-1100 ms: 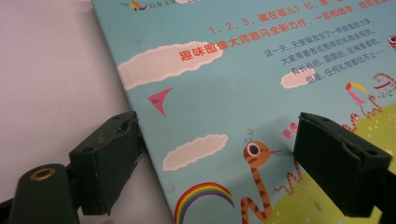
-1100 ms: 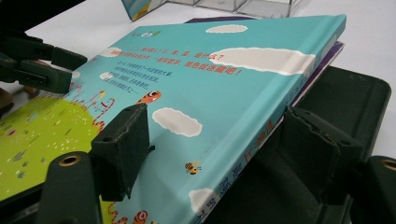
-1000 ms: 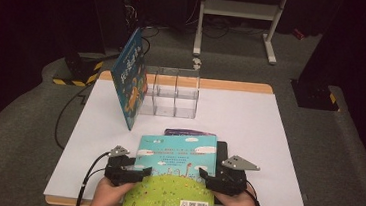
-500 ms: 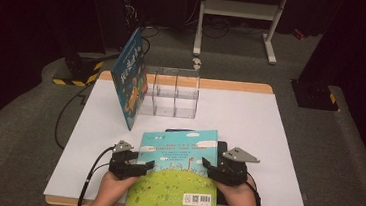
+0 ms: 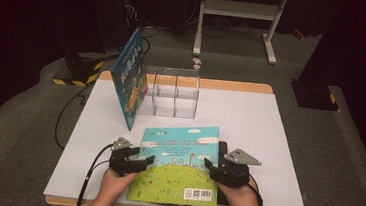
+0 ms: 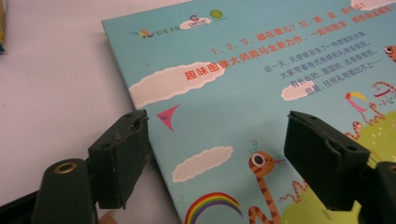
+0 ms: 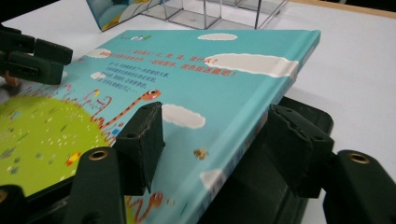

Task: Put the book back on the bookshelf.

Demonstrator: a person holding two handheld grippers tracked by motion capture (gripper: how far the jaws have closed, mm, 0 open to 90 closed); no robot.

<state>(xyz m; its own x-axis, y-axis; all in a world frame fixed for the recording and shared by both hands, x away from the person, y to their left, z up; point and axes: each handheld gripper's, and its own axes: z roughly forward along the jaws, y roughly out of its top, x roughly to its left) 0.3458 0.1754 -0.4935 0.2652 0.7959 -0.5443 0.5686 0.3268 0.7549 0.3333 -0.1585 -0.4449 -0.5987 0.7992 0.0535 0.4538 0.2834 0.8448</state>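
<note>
A picture book (image 5: 178, 158) with a turquoise and green cover lies flat near the table's front edge. Its right side rests on a flat black thing (image 5: 223, 149). My left gripper (image 5: 145, 157) is at the book's left edge. In the left gripper view (image 6: 217, 121) that edge runs between wide-apart jaws that have just been closing; one pad stands beside the edge, the other over the cover (image 6: 261, 70). My right gripper (image 5: 210, 166) straddles the spine side (image 7: 215, 112), also just closing. One pad is over the cover (image 7: 187, 70), the other beside the spine above the black thing (image 7: 313, 112).
A second book (image 5: 130, 83) stands tilted against a clear box with compartments (image 5: 174, 94) at the back left of the white table (image 5: 268, 140). The left gripper's cable (image 5: 89, 175) trails off the front left. A white stand (image 5: 239, 7) is on the floor behind.
Both grippers have closed in on the book's two sides and shifted slightly away from the table front. The book's near edge has moved a little farther from that front edge.
</note>
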